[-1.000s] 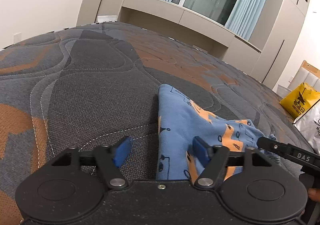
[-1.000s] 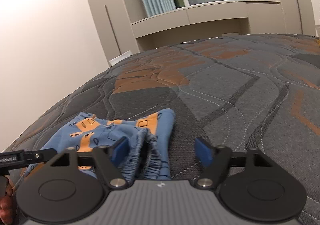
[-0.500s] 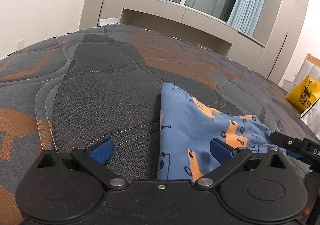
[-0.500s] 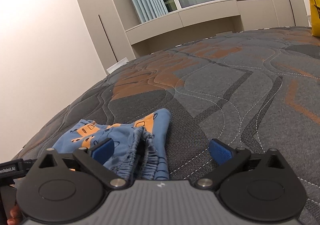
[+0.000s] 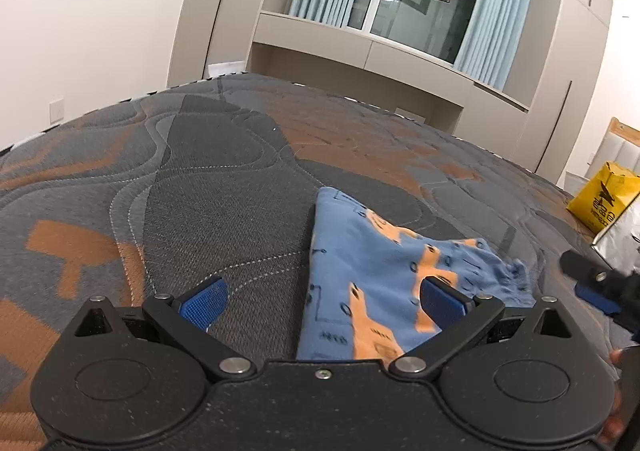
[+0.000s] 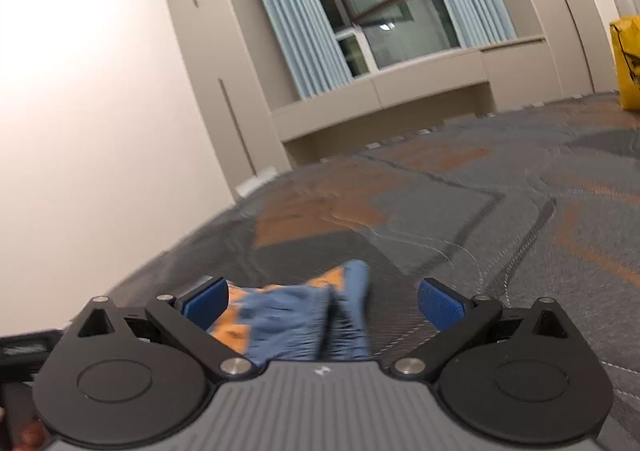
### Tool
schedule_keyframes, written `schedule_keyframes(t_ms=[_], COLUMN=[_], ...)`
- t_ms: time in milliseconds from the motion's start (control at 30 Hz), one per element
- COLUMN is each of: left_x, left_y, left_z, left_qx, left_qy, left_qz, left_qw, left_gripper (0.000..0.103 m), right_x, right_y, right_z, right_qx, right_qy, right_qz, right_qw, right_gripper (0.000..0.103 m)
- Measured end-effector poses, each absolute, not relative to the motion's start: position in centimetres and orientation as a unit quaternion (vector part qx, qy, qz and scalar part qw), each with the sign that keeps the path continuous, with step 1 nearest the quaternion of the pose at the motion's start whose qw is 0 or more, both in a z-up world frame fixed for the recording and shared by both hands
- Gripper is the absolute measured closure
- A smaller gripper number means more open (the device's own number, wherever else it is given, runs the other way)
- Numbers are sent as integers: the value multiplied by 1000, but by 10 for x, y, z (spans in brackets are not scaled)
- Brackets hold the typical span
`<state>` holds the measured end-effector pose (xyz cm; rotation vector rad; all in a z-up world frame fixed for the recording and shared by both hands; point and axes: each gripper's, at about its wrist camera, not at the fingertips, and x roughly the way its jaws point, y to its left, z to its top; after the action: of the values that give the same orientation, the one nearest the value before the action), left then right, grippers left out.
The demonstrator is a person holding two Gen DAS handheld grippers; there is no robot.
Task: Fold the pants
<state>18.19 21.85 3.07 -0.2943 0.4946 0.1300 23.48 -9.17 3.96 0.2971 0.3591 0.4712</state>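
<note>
Small blue pants [image 5: 372, 263] with orange patterns lie folded in a compact bundle on the quilted grey and orange mattress [image 5: 208, 187]. My left gripper [image 5: 322, 301] is open wide just above the bundle's near left edge, with nothing pressed between its blue pads. In the right wrist view the pants [image 6: 304, 315] show their gathered waistband under my right gripper [image 6: 322, 301], which is open wide too and grips nothing. The right gripper's tip [image 5: 592, 283] appears at the right edge of the left wrist view.
A yellow bag [image 5: 604, 199] and a silvery bag [image 5: 620, 239] sit at the mattress's far right edge. Beige cabinets [image 5: 360, 51], a window with blue curtains and a white wall stand beyond the bed. Mattress surface stretches left of and behind the pants.
Both grippers opened wider, let go of the pants and drew back and slightly up. The pants stay on the mattress. The right wrist view tilted up toward the room.
</note>
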Motion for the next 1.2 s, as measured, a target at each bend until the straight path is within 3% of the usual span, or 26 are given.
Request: schedule_keyframes(t_ms=[367,1200], left_x=[113,-7], left_y=[186,188], left_z=[50,19], left_qx=[-114,-135], left_qy=[224,199], left_qz=[40,64], left_qw=[967,969], left_gripper=[1,1], right_x=[149,24], right_y=[-91,-91], right_z=[74,54], right_qx=[115,64], right_qy=[136,130], right_qz=[221,204], right_qw=[959,968], right_gripper=[0,0])
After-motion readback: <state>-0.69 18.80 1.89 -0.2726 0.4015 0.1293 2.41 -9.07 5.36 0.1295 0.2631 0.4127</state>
